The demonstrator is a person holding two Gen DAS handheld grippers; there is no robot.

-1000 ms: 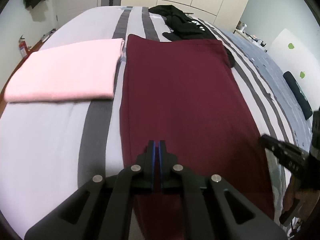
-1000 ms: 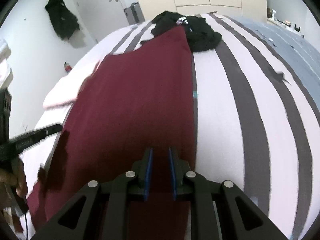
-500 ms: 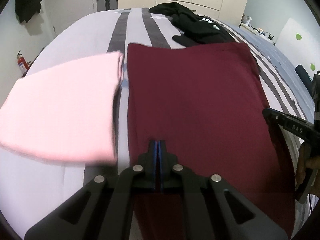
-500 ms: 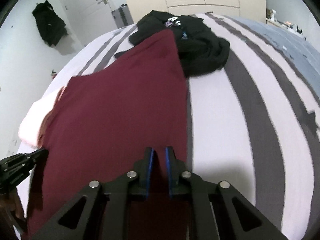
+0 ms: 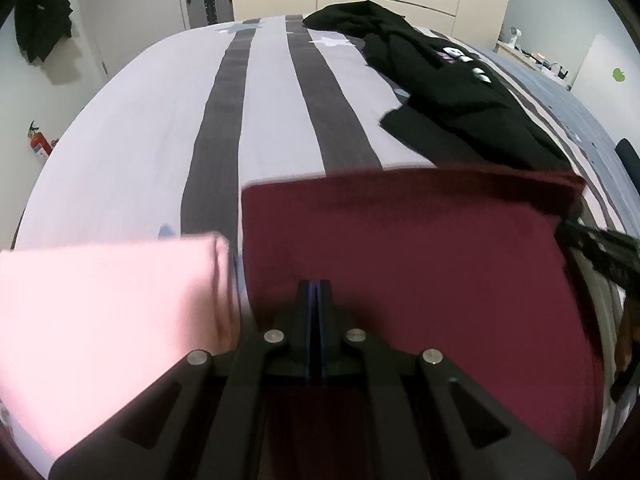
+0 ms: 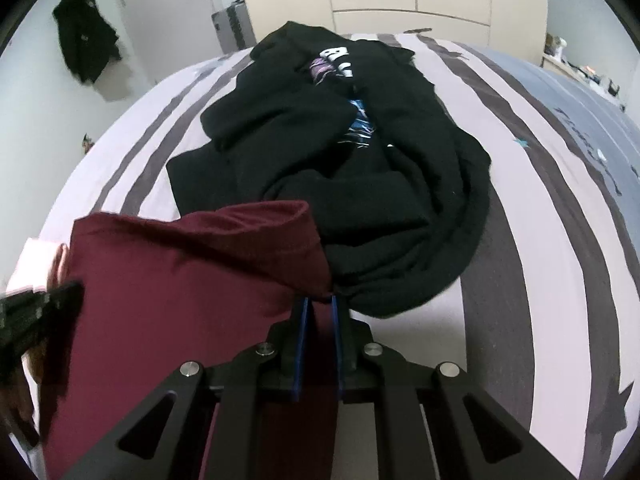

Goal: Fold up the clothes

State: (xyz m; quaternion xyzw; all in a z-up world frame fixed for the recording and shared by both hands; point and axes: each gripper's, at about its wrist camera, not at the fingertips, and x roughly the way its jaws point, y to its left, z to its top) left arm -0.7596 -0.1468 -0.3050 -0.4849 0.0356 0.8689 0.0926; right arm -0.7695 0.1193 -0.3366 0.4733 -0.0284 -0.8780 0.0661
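A maroon garment [image 5: 420,248] lies on the striped bed, its near part carried over the far part. My left gripper [image 5: 315,286] is shut on its left near edge. My right gripper [image 6: 319,304] is shut on its right edge, where the cloth [image 6: 192,280] bunches into a fold. A folded pink garment [image 5: 100,312] lies just left of the maroon one. The right gripper shows at the right edge of the left wrist view [image 5: 600,248]; the left gripper shows at the left edge of the right wrist view [image 6: 36,312].
A crumpled black garment [image 6: 360,160] lies just beyond the maroon one, also in the left wrist view [image 5: 448,96]. The bed [image 5: 160,140] has grey and white stripes. Wardrobes, a door and a suitcase [image 5: 208,0] stand behind it.
Both grippers have moved forward along the bed with the maroon garment's near edge, so the visible length of the garment has shrunk. The black garment is now much closer.
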